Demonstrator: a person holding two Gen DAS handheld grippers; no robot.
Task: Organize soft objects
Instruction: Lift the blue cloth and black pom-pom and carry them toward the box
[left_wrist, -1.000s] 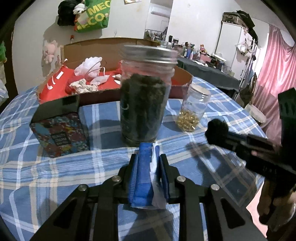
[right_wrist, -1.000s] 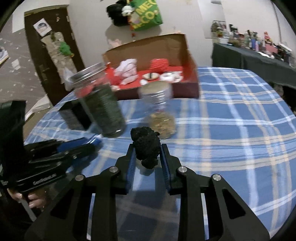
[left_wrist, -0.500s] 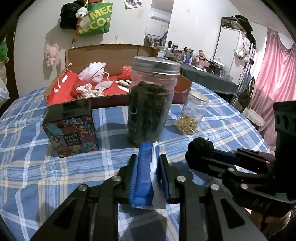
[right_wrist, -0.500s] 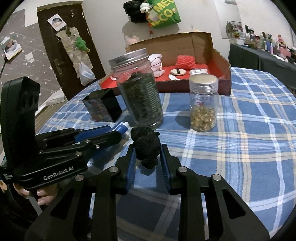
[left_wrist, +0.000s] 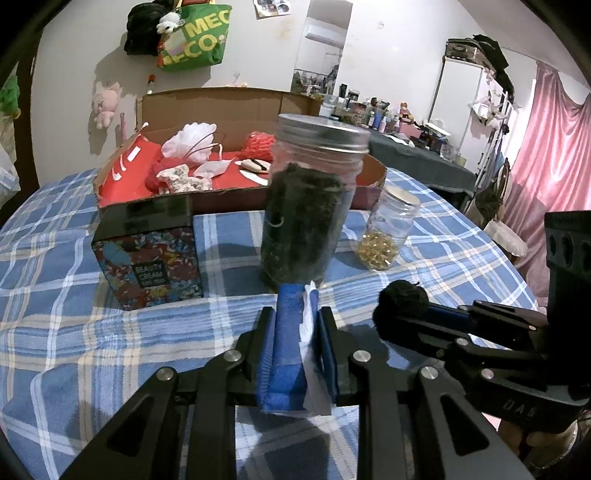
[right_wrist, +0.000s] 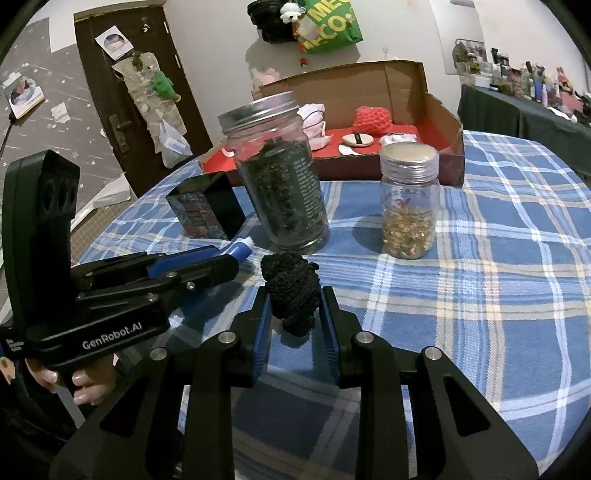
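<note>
Bench (left_wrist: 66, 332) under a blue plaid cloth, white wall behind with a green bag (left_wrist: 195, 37) hung on it; a dark door (right_wrist: 122, 96) shows in the right wrist view. Left gripper (left_wrist: 295, 325): jaws pinching a folded blue and white soft packet (left_wrist: 290, 350), held low over the cloth just short of the tall jar. Right gripper (right_wrist: 293, 314): jaws pinching a black fuzzy ball (right_wrist: 291, 291), also low over the cloth; in the left wrist view this ball (left_wrist: 400, 306) sits at the tip of the right gripper, close beside the left one. A hand (right_wrist: 85, 380) is seen on the left gripper's handle. Just beyond both: tall glass jar (left_wrist: 310, 206), metal lid on, filled most of the way with dark, nearly black-green matter. To its right, apart from it, a small glass jar (left_wrist: 388, 229), lid on, holding yellow-gold pieces in its lower half. To the tall jar's left, a dark patterned carton (left_wrist: 147, 251) labelled BEAUTY CREAM, closed. Behind all three, an open cardboard box (left_wrist: 229, 107) with red lining, flap raised; inside it lie a white puffy item (left_wrist: 192, 140), a red mesh puff (left_wrist: 260, 142), a pale speckled lump (left_wrist: 181, 181) and a few small flat white pieces, too small to tell apart.
</note>
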